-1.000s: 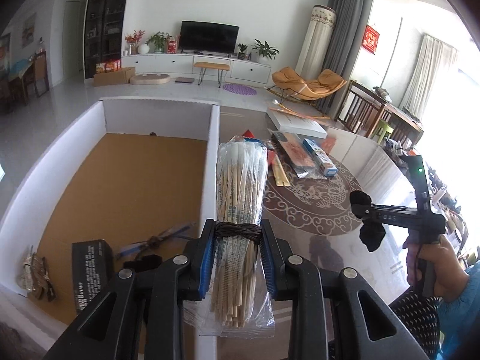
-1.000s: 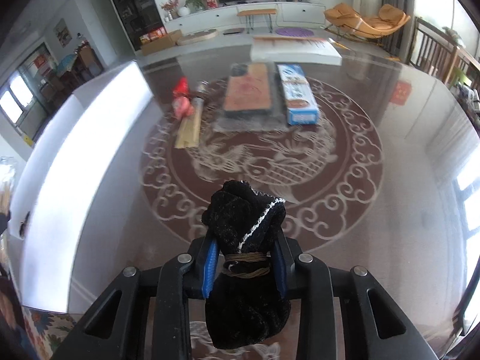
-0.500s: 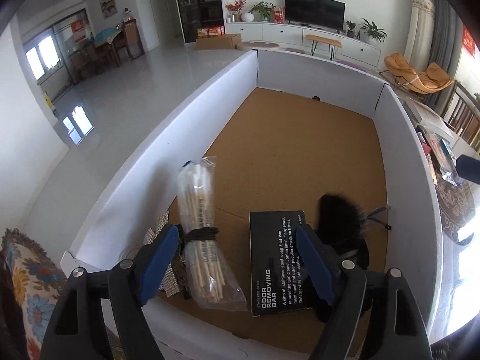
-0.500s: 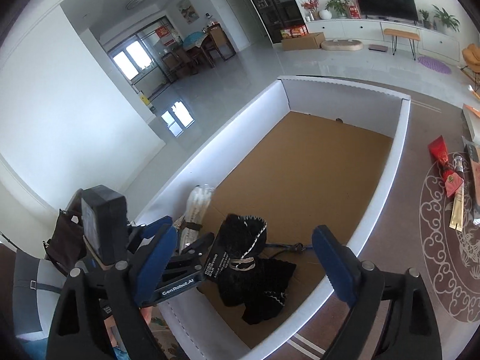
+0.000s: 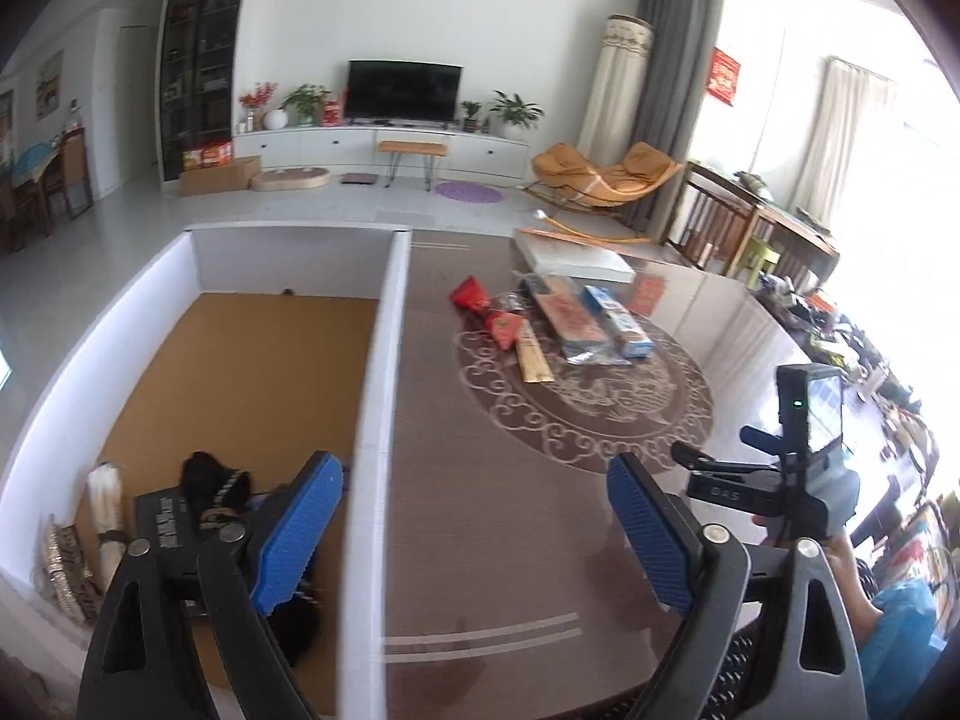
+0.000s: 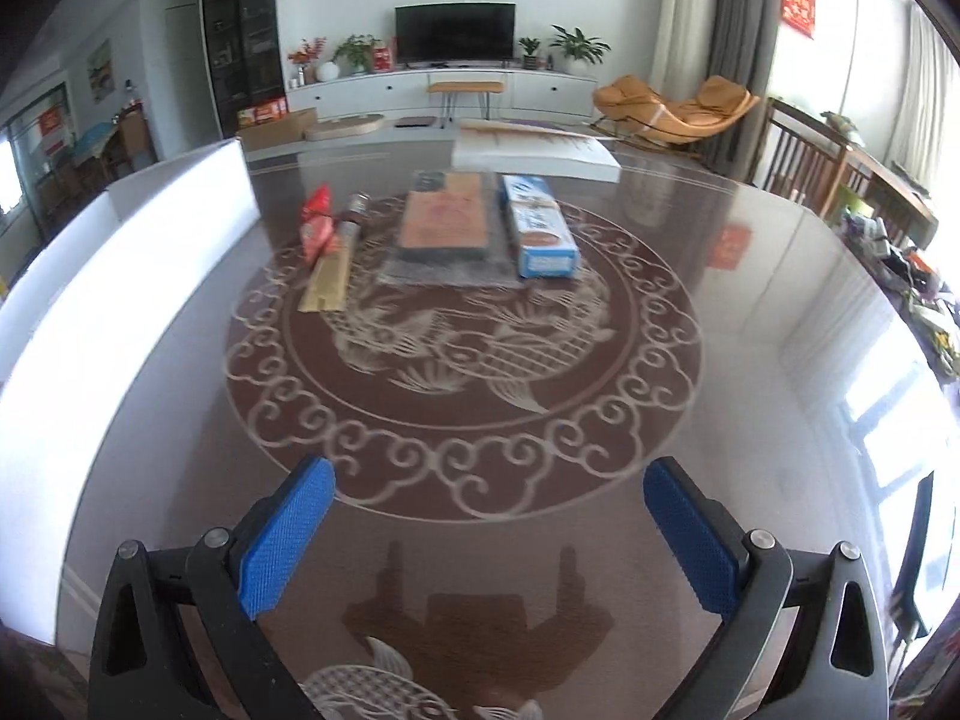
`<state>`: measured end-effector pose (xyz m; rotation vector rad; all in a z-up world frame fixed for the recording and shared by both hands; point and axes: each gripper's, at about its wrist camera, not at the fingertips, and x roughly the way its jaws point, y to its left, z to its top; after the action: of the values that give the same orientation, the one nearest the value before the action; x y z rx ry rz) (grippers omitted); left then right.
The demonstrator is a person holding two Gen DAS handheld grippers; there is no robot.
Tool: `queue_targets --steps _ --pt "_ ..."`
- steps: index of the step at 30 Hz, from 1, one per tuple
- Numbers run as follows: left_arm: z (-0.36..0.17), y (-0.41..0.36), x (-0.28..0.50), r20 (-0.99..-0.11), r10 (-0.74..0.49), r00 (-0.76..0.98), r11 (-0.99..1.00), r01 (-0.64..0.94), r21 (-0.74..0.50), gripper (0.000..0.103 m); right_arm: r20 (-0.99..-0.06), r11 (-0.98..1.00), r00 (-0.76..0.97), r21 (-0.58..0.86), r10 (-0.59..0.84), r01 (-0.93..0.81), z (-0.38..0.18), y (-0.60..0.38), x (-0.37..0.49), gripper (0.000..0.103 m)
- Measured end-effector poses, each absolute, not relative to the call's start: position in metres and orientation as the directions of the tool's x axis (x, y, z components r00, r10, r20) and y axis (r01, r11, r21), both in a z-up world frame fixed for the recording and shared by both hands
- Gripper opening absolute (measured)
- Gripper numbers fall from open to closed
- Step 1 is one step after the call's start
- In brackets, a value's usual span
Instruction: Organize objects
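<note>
step: btwn picks, both empty | left tool (image 5: 474, 531) jaws wide, over box (image 5: 384, 360) wall, lower frame | right tool (image 6: 489, 540) jaws wide, above counter (image 6: 750, 360) | remaining items (image 6: 444, 222) upper centre of frame | next: you reach fwd, pick one, e.g. blue carton (image 6: 540, 228), carry to box at left

A black fuzzy cloth bundle (image 5: 210, 483), a bagged bundle of wooden sticks (image 5: 107, 504) and a black printed box (image 5: 162, 525) lay together inside the white-walled cardboard box (image 5: 378, 360).
</note>
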<state>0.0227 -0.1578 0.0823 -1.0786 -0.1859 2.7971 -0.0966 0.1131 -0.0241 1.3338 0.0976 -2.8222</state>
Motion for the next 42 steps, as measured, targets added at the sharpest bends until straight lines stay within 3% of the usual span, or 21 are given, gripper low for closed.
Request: queue_targets --steps 1,6,16,24,30,33,38,41,42 --pt "0.080 -0.140 0.020 -0.656 0.210 -0.725 -0.977 -0.128 -0.172 0.103 -0.777 -0.998 -0.628 -0.065 0.038 0.019 -0.031 0.126 -0.095 0.103" --pt "0.038 -0.072 -0.002 -0.726 0.296 -0.621 -0.955 -0.208 -0.212 0.103 -0.795 -0.994 -0.597 -0.072 0.104 -0.077 -0.051 0.173 -0.092 0.103" --pt "-0.018 -0.052 -0.043 -0.815 0.132 -0.565 -0.991 -0.104 -0.088 0.103 -0.804 -0.997 -0.594 0.042 0.006 -0.068 -0.064 0.199 -0.105 0.103" --pt "-0.017 -0.063 -0.131 -0.773 0.040 -0.633 -0.999 -0.001 -0.051 0.103 -0.808 -0.998 -0.589 0.052 -0.018 -0.041 -0.067 0.194 -0.104 0.103" --pt "-0.010 -0.096 -0.222 -0.723 -0.008 -0.690 -0.987 0.123 -0.106 0.103 -0.821 -1.000 -0.571 -0.003 0.019 -0.029 -0.070 0.185 -0.107 0.103" --pt "-0.020 -0.107 -0.263 -0.741 -0.033 -0.671 -0.981 0.165 -0.106 0.102 -0.821 -1.000 -0.571 -0.004 0.014 -0.019 -0.070 0.184 -0.107 0.103" --pt "-0.044 -0.132 -0.309 -0.772 -0.030 -0.634 -0.943 0.275 -0.189 0.088 -0.821 -1.000 -0.571 -0.003 0.013 -0.018 -0.070 0.184 -0.107 0.103" --pt "-0.057 -0.138 -0.322 -0.790 -0.013 -0.613 -0.934 0.289 -0.209 0.066 -0.821 -1.000 -0.570 -0.004 0.013 -0.018 -0.070 0.184 -0.107 0.103" --pt "-0.062 -0.137 -0.325 -0.801 -0.013 -0.599 -0.941 0.279 -0.193 0.048 -0.821 -1.000 -0.571 -0.004 0.013 -0.018 -0.070 0.184 -0.107 0.103"
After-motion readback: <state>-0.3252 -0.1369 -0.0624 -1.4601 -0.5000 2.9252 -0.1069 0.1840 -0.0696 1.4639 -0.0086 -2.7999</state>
